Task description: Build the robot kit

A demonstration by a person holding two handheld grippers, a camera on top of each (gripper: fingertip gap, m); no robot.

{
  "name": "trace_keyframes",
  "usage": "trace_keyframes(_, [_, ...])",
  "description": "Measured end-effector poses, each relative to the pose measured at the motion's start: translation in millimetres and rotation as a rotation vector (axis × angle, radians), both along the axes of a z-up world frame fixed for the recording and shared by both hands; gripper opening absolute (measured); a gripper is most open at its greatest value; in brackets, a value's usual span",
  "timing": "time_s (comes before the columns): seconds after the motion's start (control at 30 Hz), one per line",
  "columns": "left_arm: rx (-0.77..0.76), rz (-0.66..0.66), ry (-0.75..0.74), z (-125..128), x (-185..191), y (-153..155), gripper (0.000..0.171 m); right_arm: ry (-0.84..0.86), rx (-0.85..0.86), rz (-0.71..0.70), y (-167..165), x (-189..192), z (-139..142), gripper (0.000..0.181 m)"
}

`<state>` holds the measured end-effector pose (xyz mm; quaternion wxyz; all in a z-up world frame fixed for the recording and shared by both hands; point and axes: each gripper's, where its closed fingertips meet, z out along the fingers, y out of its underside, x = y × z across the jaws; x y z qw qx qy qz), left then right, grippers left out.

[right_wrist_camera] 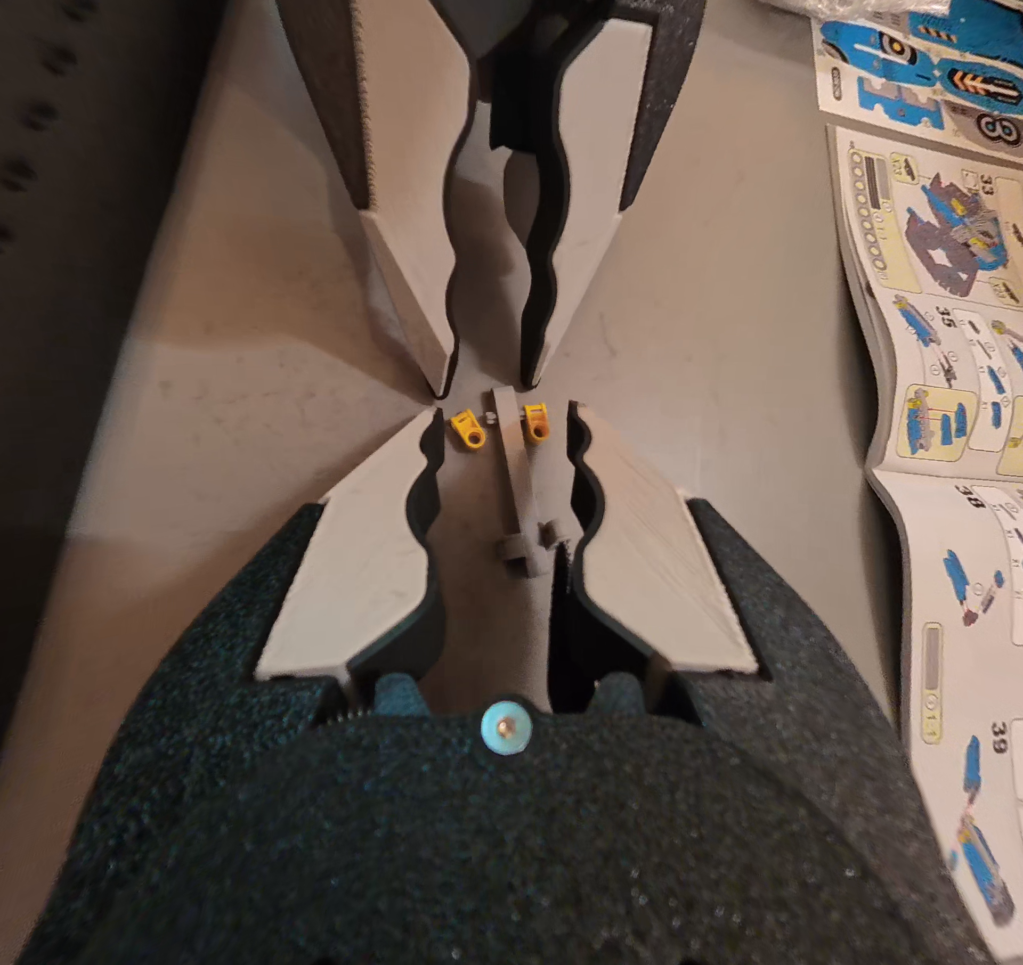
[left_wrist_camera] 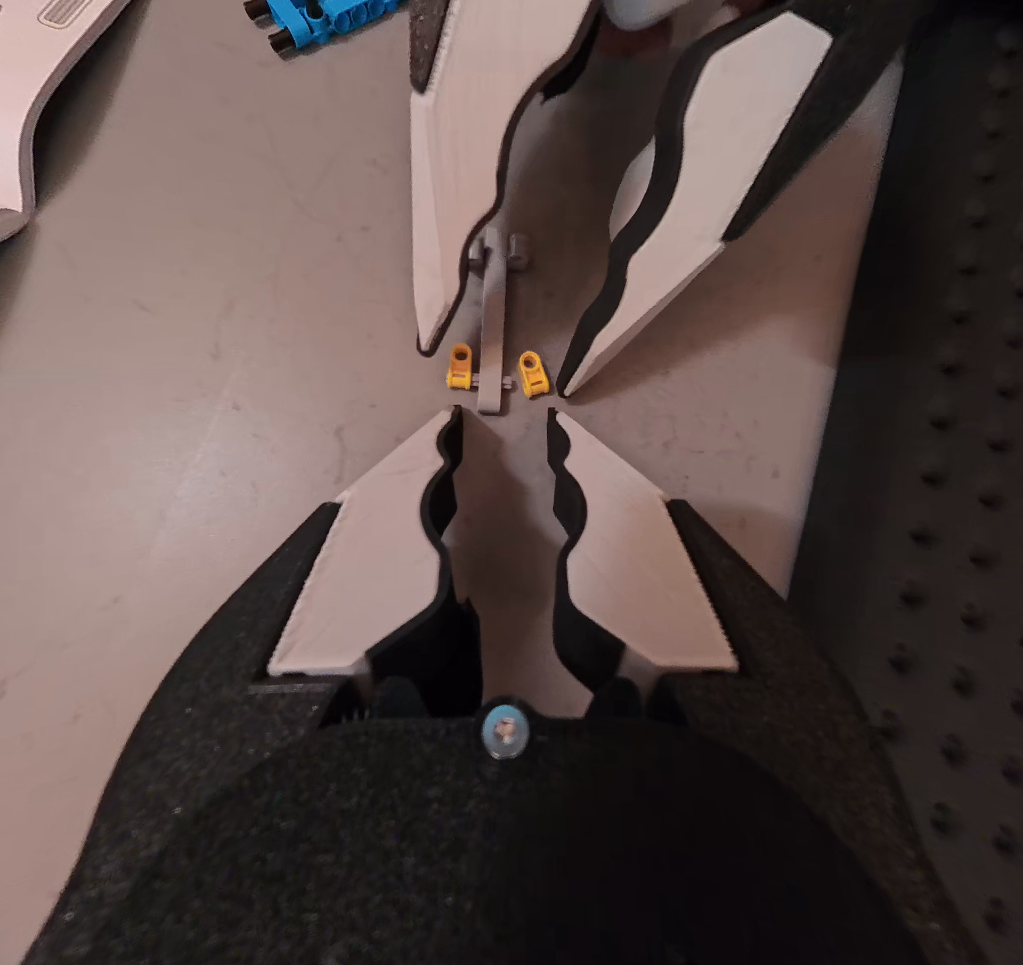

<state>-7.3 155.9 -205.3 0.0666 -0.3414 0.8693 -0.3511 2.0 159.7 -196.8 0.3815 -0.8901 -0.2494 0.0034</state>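
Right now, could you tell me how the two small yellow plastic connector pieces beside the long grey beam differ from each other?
In the left wrist view, the yellow connector left of the long grey beam stands square to that beam, whereas the yellow connector right of the beam is skewed. The left one lies close to the thin cross pin; the right one sits clear of its end. Both share colour, shape and size, and both lie loose on the table.

Printed step numbers on open instruction booklet (right_wrist_camera: 941,440)
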Motion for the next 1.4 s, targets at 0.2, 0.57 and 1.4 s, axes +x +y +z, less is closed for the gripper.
trace_keyframes(0.2, [0.004, 0.008, -0.024, -1, 5, 2, 0.022, 0.135, -0.036, 0.034, -5, 5, -5, 0.051])
trace_keyframes(0.57, [0.014, 0.022, -0.052, -1, 9, 6, 0.011, 0.206, -0.074, 0.084, 0, -4, -11, 0.037])
trace_keyframes(1.4, [0.031, 0.021, -0.054, -1, 8, -2, 0.008, 0.194, -0.075, 0.063, 0, -4, -10, 0.03])
